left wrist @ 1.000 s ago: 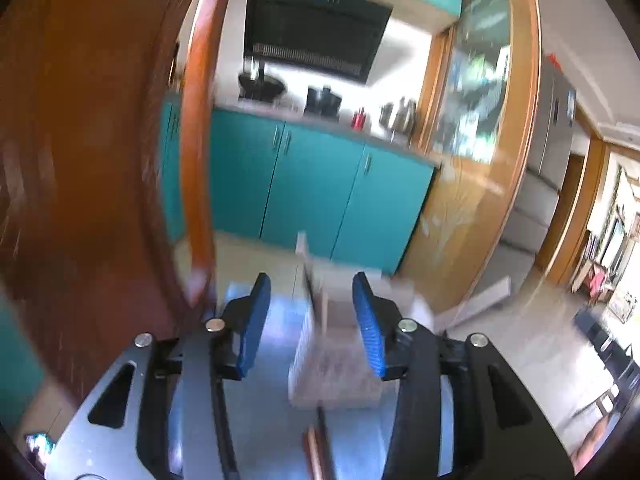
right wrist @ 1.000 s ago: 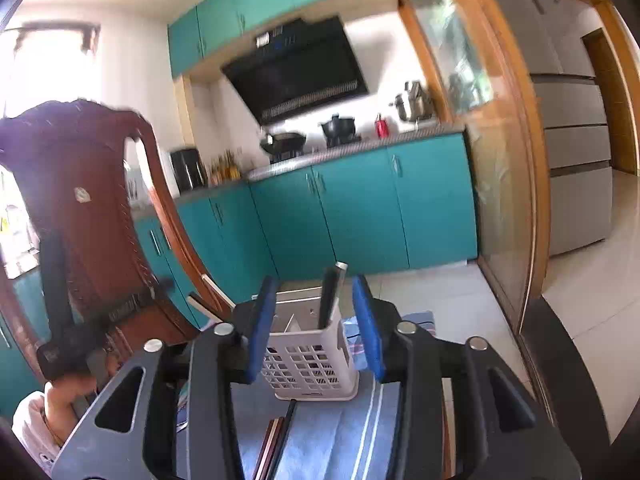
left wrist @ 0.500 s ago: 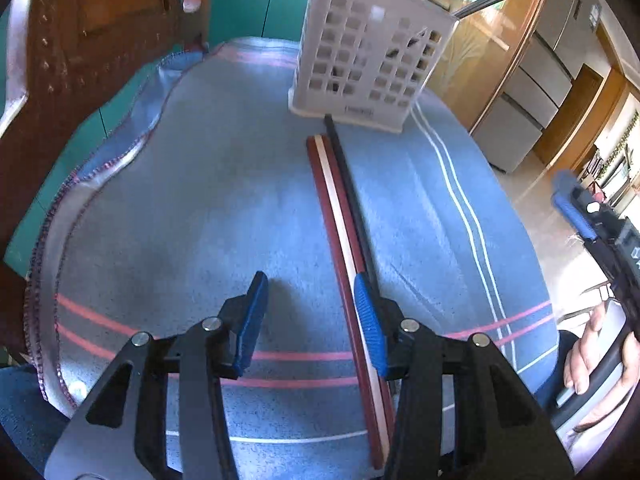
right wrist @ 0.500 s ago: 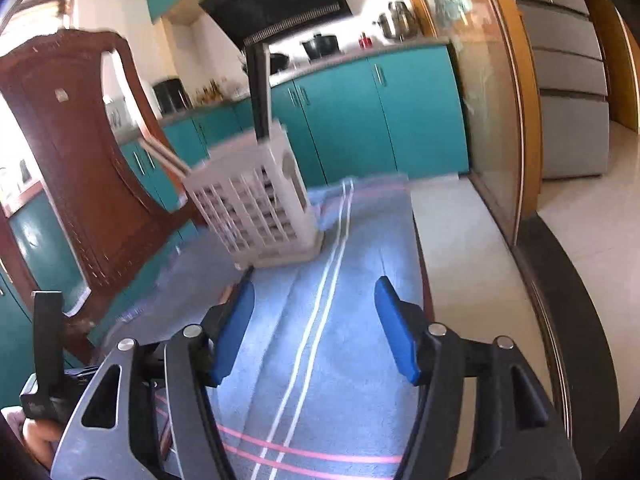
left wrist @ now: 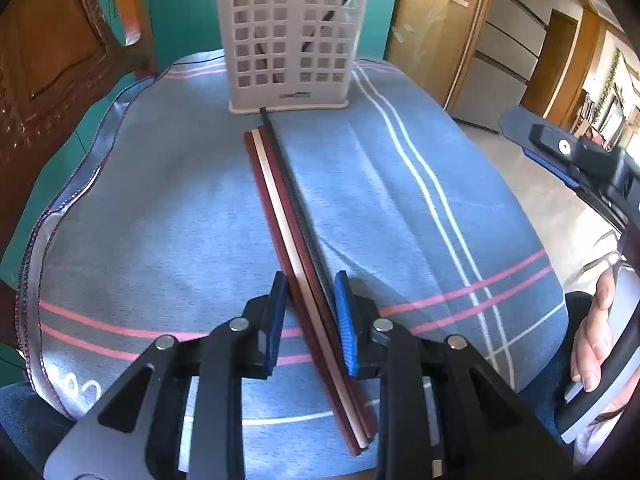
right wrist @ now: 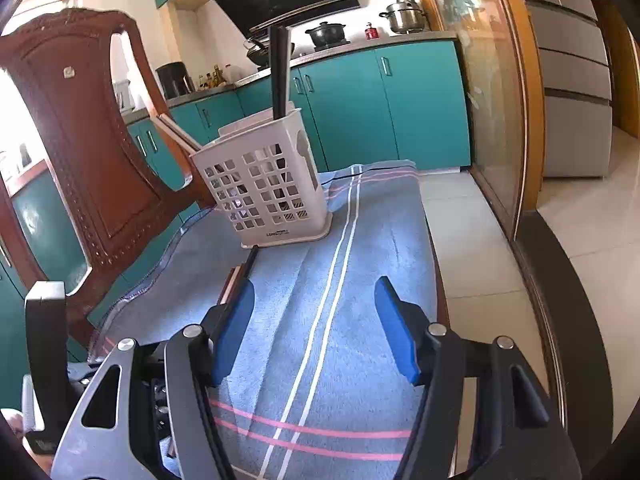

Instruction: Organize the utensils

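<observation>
A white perforated utensil basket (left wrist: 289,38) stands at the far end of a blue striped cloth (left wrist: 160,208); it also shows in the right wrist view (right wrist: 266,188) with a black handle (right wrist: 279,76) sticking up. Several long chopsticks, red, pale and black (left wrist: 288,216), lie side by side from the basket's foot toward me. My left gripper (left wrist: 310,296) is open, its blue pads straddling the chopsticks' near part without closing on them. My right gripper (right wrist: 314,320) is open and empty above the cloth, right of the chopsticks (right wrist: 236,276).
A carved brown wooden chair (right wrist: 80,152) stands close at the table's left side (left wrist: 44,64). The table's right edge drops to a tiled floor (right wrist: 480,248). Teal kitchen cabinets (right wrist: 400,100) lie behind. The right gripper shows at the right edge of the left wrist view (left wrist: 576,164).
Both grippers have dropped from looking at the kitchen to the cloth. The left gripper moved right so its pads now straddle the chopsticks. The right gripper opened wider.
</observation>
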Demonstrator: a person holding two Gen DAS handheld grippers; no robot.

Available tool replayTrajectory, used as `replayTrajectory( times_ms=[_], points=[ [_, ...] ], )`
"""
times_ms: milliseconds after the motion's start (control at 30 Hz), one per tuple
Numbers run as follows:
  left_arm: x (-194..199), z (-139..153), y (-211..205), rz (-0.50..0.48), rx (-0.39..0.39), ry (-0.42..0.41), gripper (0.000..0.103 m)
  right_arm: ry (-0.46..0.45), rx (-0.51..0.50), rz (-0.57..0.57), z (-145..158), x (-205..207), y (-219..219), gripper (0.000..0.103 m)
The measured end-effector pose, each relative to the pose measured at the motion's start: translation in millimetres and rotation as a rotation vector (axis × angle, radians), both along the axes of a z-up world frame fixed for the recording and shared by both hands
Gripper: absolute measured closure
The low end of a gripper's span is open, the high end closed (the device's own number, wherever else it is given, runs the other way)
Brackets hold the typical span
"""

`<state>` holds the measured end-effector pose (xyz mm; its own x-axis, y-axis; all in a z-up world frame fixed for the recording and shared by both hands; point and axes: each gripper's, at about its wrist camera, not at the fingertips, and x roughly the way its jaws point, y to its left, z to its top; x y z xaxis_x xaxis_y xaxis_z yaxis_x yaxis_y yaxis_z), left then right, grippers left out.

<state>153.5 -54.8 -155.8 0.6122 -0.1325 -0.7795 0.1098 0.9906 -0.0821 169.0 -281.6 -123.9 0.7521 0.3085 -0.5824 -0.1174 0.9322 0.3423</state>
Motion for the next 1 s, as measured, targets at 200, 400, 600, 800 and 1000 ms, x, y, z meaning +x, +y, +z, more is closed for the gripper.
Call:
replayTrajectory(
  times_ms=[200,400,600,800,1000],
  points=[
    [-7,2,15,0.063,0.026,-0.017,0.098,-0.006,0.040,-0.009,5,-12,-6,0.042],
    [-18,7,30,0.133,0.037,-0.008,0.096,-0.008,0.021,-0.012,7,-15,-2,0.042],
    [-52,27,30,0.112,0.034,-0.082,0.069,-0.020,0.034,-0.005,15,-19,6,0.041],
    [-43,37,24,0.057,0.022,-0.089,0.062,-0.013,-0.009,-0.017,22,-32,13,0.040],
    [-10,65,33,0.047,0.001,-0.100,0.054,0.124,-0.074,0.005,48,-27,19,0.036]
  ],
)
